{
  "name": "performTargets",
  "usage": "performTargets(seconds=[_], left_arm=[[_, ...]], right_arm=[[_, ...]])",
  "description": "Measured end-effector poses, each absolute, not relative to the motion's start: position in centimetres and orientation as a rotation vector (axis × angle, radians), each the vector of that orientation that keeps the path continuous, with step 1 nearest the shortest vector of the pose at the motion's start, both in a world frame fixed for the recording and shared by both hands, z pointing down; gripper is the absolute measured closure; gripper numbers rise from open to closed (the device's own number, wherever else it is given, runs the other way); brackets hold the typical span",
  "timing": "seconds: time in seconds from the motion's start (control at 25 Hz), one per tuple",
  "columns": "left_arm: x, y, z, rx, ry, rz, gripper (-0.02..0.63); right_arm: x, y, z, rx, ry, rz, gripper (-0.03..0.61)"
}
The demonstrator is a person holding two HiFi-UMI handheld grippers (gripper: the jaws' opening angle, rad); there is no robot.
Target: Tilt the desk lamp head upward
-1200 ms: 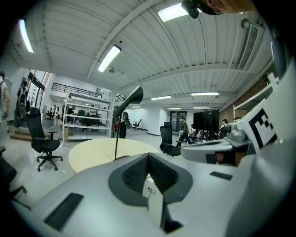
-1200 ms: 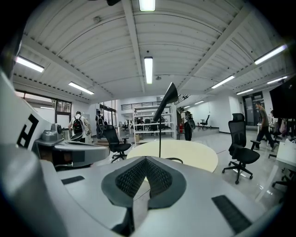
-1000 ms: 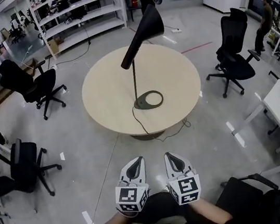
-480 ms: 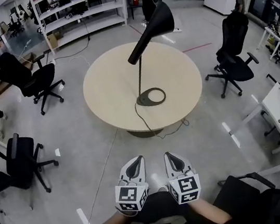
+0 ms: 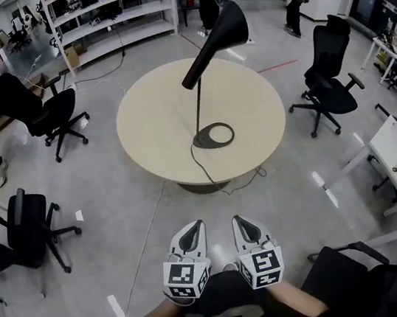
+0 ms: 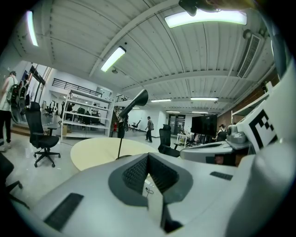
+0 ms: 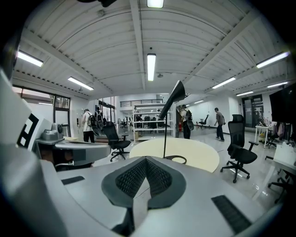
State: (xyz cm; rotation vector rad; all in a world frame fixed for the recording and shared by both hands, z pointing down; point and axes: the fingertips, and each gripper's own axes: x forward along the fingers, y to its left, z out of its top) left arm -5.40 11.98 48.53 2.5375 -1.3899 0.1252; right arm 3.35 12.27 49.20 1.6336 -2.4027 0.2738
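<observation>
We are holding the left hand-held gripper (image 5: 190,230) and right hand-held gripper (image 5: 238,222) at 6 o'clock, both pinched together on nothing, well apart from the desk lamp (image 5: 198,109). It is standing on the round table (image 5: 147,117) at 12 o'clock, its lamp head (image 5: 218,37) slanting along a 7-to-1 o'clock axis, wide end uppermost, fitting either a finished tilt or one pending.

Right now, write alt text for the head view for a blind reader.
A black desk lamp stands on a round pale table in an open office, its cone head tilted. Below, the left gripper and right gripper sit side by side, shut and empty, short of the table.
</observation>
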Motion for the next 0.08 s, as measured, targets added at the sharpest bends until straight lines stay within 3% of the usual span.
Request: performTargets(seconds=[0.08], left_arm=[[-5.48,11.9,48.53,2.537,-1.388,0.125,0.566]], right_arm=[[3.24,12.19,49.16,1.633,-2.403,0.273,0.565]])
